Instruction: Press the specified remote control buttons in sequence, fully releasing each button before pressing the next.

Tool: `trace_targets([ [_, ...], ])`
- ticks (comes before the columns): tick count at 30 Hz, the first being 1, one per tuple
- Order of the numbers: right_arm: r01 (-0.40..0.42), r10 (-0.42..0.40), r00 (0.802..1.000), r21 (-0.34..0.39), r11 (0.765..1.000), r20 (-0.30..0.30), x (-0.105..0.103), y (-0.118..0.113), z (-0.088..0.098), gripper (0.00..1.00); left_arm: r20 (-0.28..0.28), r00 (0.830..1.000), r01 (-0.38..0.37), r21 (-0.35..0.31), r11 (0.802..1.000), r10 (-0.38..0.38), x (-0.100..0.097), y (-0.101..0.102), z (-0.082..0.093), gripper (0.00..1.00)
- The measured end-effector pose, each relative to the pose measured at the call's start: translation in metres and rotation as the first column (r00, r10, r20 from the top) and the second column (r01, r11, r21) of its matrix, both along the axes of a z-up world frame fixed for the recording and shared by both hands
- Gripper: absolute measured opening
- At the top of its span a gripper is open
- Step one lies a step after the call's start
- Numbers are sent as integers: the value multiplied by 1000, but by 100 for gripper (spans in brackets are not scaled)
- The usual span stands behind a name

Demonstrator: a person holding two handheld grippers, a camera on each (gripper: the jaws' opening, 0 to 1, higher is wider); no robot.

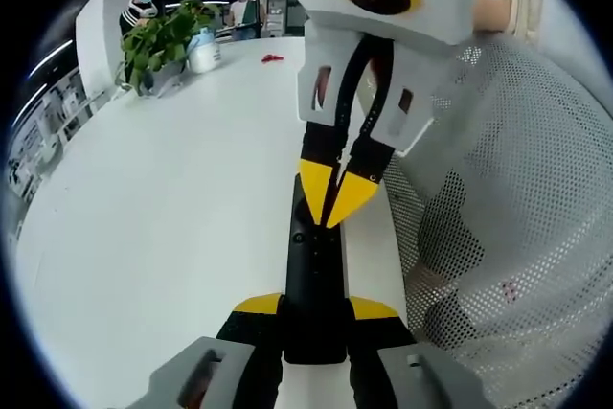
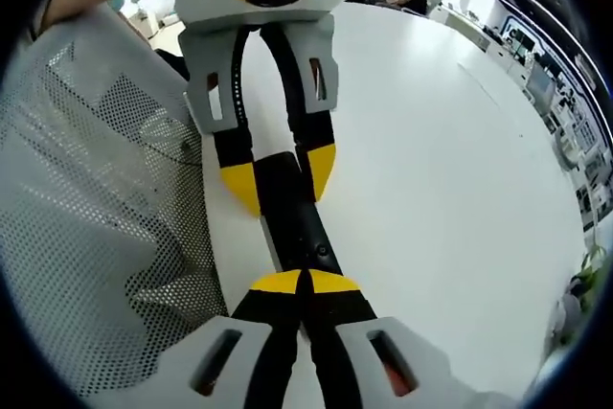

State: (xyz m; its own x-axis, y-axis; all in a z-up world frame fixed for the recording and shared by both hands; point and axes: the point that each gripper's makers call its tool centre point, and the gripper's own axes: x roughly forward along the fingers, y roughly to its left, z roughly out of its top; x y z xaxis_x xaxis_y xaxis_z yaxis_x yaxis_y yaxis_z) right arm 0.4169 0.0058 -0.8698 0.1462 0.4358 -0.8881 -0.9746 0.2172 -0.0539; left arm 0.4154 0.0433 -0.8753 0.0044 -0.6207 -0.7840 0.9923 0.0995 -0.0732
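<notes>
Remote control [image 1: 314, 284], long and black, lies on the white table [image 1: 144, 237] in the left gripper view, close to the table's right edge. The left gripper [image 1: 316, 308] comes up from the bottom, and its two yellow-tipped jaws hug the near end of the remote, one on each side, grasping it. The right gripper [image 1: 337, 193] reaches down from the top. Its yellow tips are pinched together, and they touch the top face of the remote near its far end. A white mesh chair [image 1: 517, 237] stands just beside the table on the right. Far off on the table sit a green plant [image 1: 158, 40] and a small red thing [image 1: 272, 58].

In the right gripper view, the remote control [image 2: 292, 213] runs up the middle. The right gripper [image 2: 305, 283] has its jaws closed tight together, with the tips resting on the remote. The left gripper [image 2: 280, 174] comes down from the top and clamps the far end of the remote between its yellow tips. The mesh chair [image 2: 96, 217] is on the left, next to the white table [image 2: 450, 160].
</notes>
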Motion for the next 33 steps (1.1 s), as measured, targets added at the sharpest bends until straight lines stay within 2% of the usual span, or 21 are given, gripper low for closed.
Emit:
trace_targets([
  [7, 33, -32, 999, 38, 999, -26, 1, -1, 1, 0, 0, 1000, -3, -2, 1000, 3, 0, 0, 0, 25],
  [12, 26, -25, 999, 32, 999, -26, 0, 0, 1, 0, -1, 1000, -6, -4, 1000, 6, 0, 0, 0, 25],
  [16, 48, -45, 997, 55, 997, -62, -1, -1, 2, 3, -1, 1000, -8, -5, 1000, 8, 0, 0, 0, 25],
  [22, 34, -30, 997, 57, 998, -66, -3, 0, 3, 4, -3, 1000, -10, -7, 1000, 10, 0, 0, 0, 25],
  [33, -6, 6, 1000, -9, 1000, -14, -1, -9, 1, 9, -6, 1000, -13, -12, 1000, 13, 0, 0, 1, 25],
])
